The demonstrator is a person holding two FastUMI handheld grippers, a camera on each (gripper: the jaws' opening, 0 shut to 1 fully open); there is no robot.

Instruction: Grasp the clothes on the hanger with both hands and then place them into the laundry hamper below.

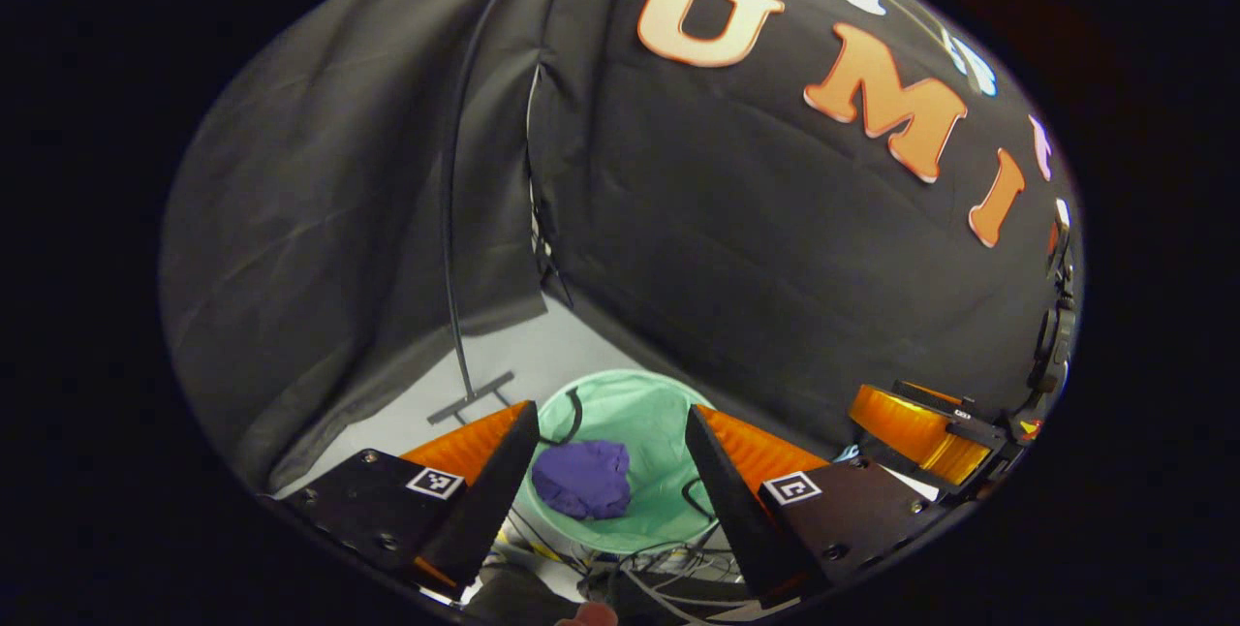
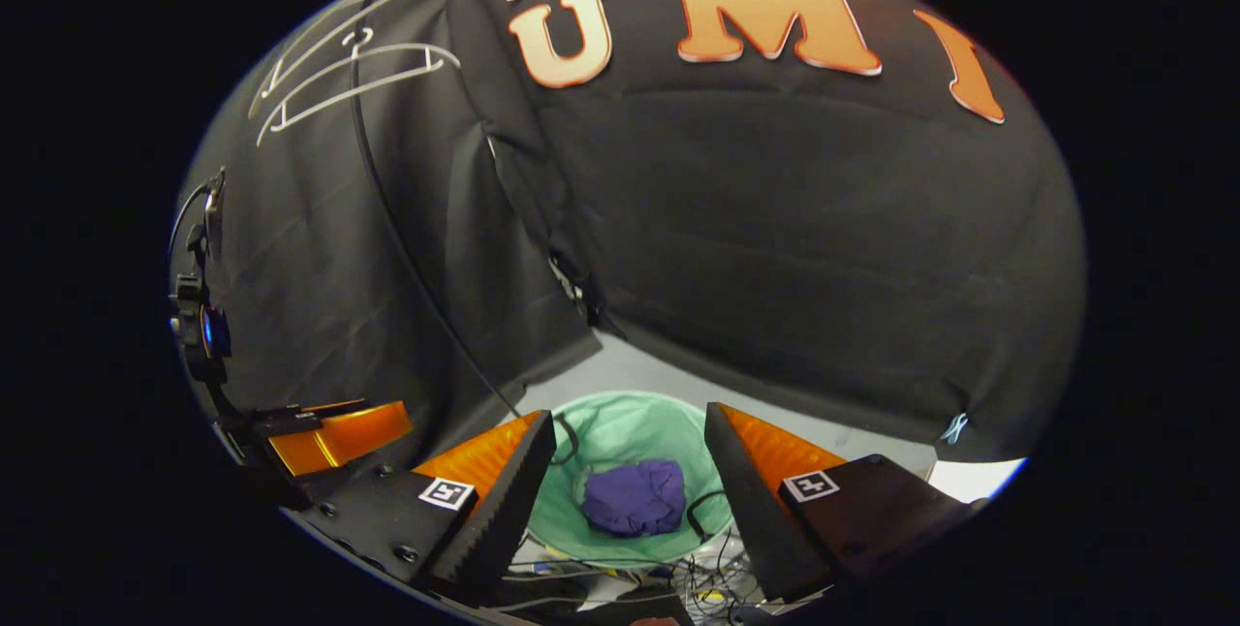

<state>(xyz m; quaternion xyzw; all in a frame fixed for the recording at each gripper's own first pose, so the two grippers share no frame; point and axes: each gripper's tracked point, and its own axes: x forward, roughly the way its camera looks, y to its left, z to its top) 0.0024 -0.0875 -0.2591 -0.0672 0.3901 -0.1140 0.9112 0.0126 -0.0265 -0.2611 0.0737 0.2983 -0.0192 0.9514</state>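
The setting is a staged recording booth, not a lived-in home: black cloth walls (image 1: 320, 219) hang in creased panels meeting at a corner, over a plain pale floor (image 1: 542, 355). A thin black stand (image 1: 450, 219) on a flat foot carries bare white wire hangers (image 2: 339, 74) near the top, and a mint-green laundry hamper (image 2: 620, 432) sits below it. Loose cables (image 1: 668, 573) lie tangled on the floor beside the hamper, and camera hardware (image 2: 199, 316) is mounted at the edge.

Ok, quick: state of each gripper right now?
Left gripper: open, holding nothing, above the crumpled purple garment in the mint-green fabric hamper.
Right gripper: open, holding nothing.
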